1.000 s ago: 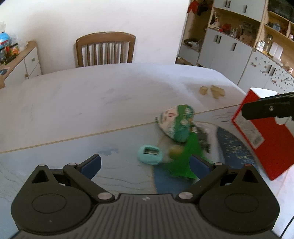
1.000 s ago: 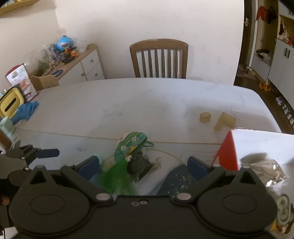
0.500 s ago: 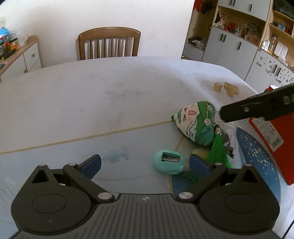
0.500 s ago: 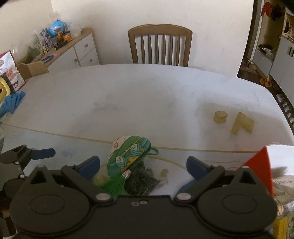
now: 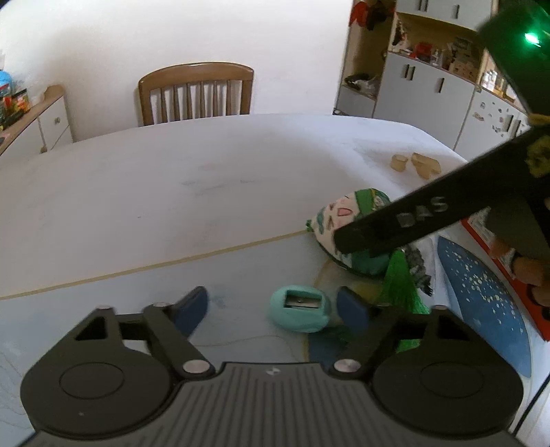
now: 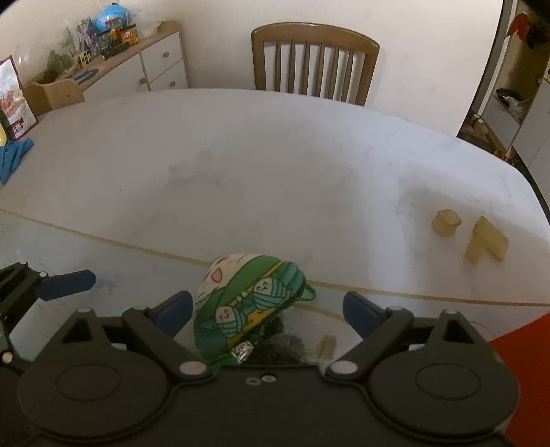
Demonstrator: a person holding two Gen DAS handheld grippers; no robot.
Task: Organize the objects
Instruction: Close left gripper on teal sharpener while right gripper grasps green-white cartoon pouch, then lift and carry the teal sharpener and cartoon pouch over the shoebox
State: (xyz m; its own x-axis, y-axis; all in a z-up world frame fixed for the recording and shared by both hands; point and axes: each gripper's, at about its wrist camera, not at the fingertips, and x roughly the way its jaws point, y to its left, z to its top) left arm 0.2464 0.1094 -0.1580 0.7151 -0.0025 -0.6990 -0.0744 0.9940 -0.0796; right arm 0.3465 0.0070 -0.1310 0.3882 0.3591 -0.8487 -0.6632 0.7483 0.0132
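Both hand-held grippers have dropped closer. Left hand-held gripper, jaws just narrowing, brackets the teal sharpener unclamped; right hand-held gripper stands apart around the green pouch on the surface.

Dining room with a pale oval table, seen from two low viewpoints.
A wooden slat-back chair stands at the far edge of the white, faintly marbled table, against a plain cream wall. On the left, a low sideboard with white drawers and a wooden top bears toys and clutter. On the right, a tall unit of grey-white cupboard doors and open wooden shelves holds small items. Soft, even daylight fills the room; the doorway at far right opens onto a darker floor.
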